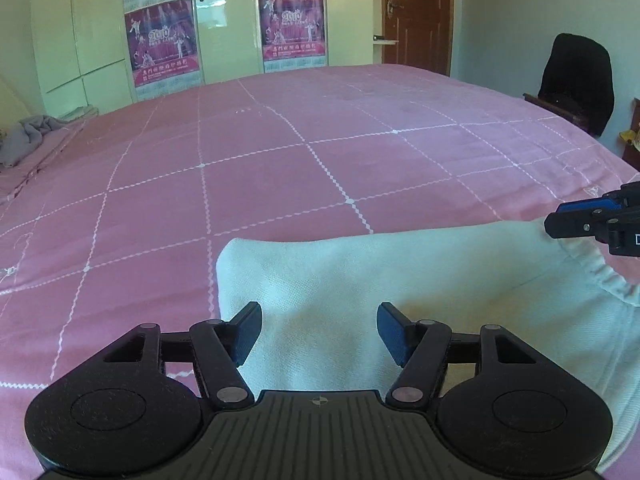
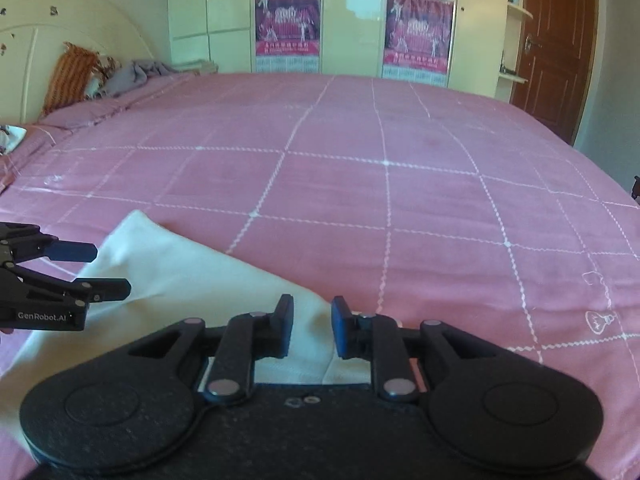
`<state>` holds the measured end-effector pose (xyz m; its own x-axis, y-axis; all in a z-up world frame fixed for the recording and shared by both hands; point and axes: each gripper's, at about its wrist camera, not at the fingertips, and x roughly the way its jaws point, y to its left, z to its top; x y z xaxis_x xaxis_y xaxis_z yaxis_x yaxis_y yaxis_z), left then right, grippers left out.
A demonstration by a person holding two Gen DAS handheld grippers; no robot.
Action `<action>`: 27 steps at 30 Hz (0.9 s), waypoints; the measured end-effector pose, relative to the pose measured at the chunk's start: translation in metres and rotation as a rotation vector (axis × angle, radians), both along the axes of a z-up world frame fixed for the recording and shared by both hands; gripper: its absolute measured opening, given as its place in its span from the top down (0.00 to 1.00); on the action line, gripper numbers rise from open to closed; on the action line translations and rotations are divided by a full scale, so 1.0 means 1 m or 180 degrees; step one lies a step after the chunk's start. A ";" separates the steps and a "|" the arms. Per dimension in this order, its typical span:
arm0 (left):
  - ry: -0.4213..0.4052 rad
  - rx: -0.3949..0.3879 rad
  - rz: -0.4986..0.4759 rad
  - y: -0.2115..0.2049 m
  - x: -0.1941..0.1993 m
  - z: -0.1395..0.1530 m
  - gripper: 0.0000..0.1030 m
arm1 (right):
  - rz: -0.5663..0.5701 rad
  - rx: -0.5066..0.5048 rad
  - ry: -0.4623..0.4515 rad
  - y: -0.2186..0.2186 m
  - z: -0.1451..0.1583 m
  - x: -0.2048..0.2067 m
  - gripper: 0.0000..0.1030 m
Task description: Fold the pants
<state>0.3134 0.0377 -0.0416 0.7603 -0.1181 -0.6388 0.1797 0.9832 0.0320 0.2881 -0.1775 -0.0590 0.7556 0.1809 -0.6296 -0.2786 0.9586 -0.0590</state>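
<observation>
White pants (image 1: pixel 400 272) lie folded on the pink checked bedspread (image 1: pixel 280 168), near its front edge. My left gripper (image 1: pixel 320 332) hovers over their left part, open, with nothing between its fingers. In the right wrist view the pants (image 2: pixel 180 280) run from the lower left to my right gripper (image 2: pixel 313 326). Its jaws stand a narrow gap apart over the cloth's right edge, and the pads do not press on it. At the right edge of the left wrist view, the right gripper (image 1: pixel 554 218) sits at the gathered waistband (image 1: pixel 600 276). The left gripper (image 2: pixel 100 270) shows at far left.
The bedspread (image 2: pixel 400 200) stretches far ahead. A grey cloth (image 2: pixel 136 74) and a striped pillow (image 2: pixel 70 76) lie by the headboard. Behind the bed stand a wardrobe with posters (image 1: pixel 164 44) and a brown door (image 1: pixel 416 16). A black chair (image 1: pixel 576 76) stands at the right.
</observation>
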 end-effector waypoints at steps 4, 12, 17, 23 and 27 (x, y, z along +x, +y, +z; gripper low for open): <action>-0.0087 -0.0017 0.0067 0.001 -0.024 0.007 0.38 | -0.0003 0.0050 -0.0042 -0.001 0.004 -0.022 0.78; 0.0201 0.0030 0.0084 -0.003 -0.041 -0.015 0.30 | 0.0004 -0.0222 0.0255 0.012 -0.021 -0.033 0.78; -0.0045 -0.0002 0.0075 -0.002 -0.068 0.012 0.30 | 0.0051 -0.0076 -0.0027 0.006 0.009 -0.063 0.78; 0.0060 0.0021 0.0018 -0.012 -0.085 0.002 0.30 | 0.0022 -0.0106 0.0066 -0.001 -0.002 -0.077 0.77; 0.0186 -0.0016 0.0091 -0.011 -0.086 -0.018 0.25 | 0.0101 -0.0339 0.0171 0.007 -0.026 -0.078 0.77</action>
